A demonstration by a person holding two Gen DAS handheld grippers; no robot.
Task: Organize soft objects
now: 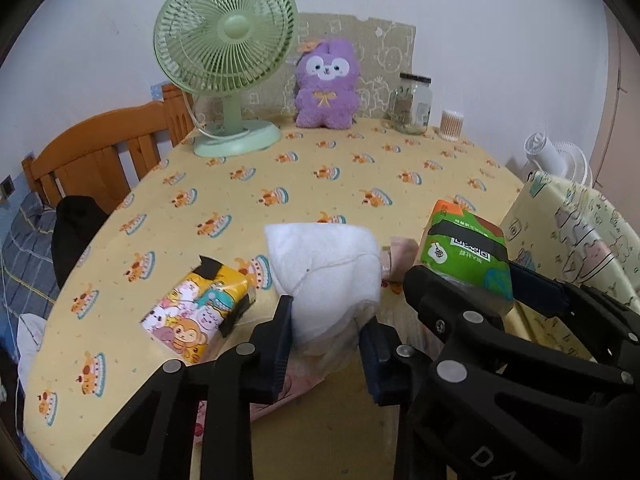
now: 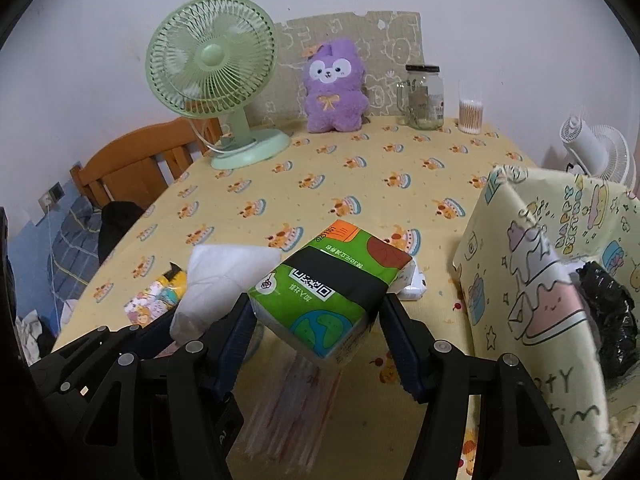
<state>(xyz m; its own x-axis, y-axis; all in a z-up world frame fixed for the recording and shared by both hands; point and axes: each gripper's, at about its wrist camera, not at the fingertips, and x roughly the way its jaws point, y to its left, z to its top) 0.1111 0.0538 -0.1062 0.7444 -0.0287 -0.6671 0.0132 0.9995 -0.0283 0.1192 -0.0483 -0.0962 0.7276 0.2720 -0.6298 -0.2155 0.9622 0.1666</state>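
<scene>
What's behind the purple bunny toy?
Behind the purple bunny a beige mat with cartoon drawings leans on the white wall. The bunny hides the mat's middle, so those drawings can't be seen.

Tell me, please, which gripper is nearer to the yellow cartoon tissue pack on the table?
Left. The left gripper, shut on the white cloth, is just beside the yellow cartoon tissue pack. The right gripper, holding the green tissue pack, is beyond the cloth.
</scene>
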